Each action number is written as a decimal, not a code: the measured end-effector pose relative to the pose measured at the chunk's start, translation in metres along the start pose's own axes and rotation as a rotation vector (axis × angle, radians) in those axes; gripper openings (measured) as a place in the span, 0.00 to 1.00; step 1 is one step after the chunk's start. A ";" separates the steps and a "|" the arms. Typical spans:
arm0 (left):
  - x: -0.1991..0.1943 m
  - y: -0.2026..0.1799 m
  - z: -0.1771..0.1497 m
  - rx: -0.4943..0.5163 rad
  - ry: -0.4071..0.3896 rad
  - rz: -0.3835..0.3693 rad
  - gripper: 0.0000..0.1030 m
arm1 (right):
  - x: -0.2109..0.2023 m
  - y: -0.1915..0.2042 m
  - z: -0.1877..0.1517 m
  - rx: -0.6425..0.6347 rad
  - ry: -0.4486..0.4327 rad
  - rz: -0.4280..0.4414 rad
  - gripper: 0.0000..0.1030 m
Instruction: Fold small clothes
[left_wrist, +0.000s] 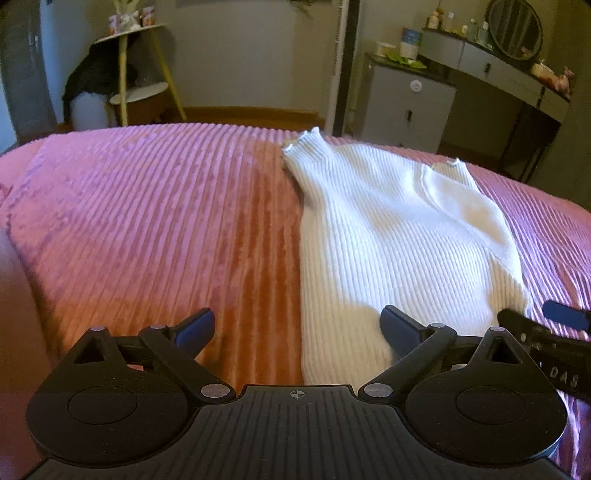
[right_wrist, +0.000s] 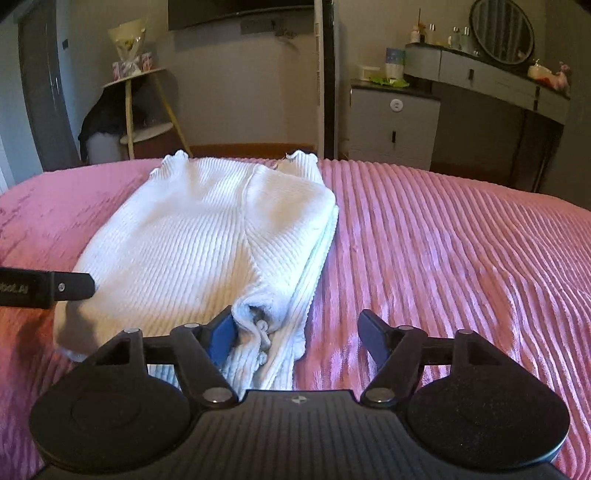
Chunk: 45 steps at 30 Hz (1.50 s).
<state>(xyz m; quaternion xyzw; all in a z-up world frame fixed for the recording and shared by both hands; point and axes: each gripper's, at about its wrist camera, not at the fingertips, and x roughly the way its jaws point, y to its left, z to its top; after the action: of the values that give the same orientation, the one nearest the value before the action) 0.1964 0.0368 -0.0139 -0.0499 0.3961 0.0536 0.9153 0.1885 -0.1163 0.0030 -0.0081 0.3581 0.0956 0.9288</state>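
Both your grippers stand released at the near hem: the left gripper (left_wrist: 297, 328) straddles the white ribbed sweater's (left_wrist: 399, 236) left edge, the right gripper (right_wrist: 295, 334) its bunched right corner. The sweater's long axis runs away from you across the pink ribbed bedspread (right_wrist: 461, 240). Only the right wrist view shows the stacked layers (right_wrist: 317, 266) along that edge.

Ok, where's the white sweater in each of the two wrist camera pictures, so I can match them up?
Left wrist view: the white sweater lies right of centre on the pink bedspread, running down to the lower middle.
Right wrist view: the sweater lies left of centre, reaching the near edge.
Shared landmark: the round mirror at upper right in both.
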 end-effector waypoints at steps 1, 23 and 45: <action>0.000 0.000 -0.001 0.006 0.003 0.000 0.97 | 0.000 -0.001 0.000 0.001 0.005 -0.004 0.74; -0.034 0.003 -0.049 0.187 -0.011 -0.039 0.98 | -0.059 -0.029 -0.026 0.442 0.119 0.172 0.83; -0.006 0.019 -0.041 0.120 -0.029 0.021 0.94 | -0.014 -0.056 -0.051 0.734 0.057 0.336 0.13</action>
<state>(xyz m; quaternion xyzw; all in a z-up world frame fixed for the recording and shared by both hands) 0.1600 0.0500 -0.0383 0.0100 0.3857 0.0402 0.9217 0.1550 -0.1778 -0.0289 0.3800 0.3904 0.1116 0.8311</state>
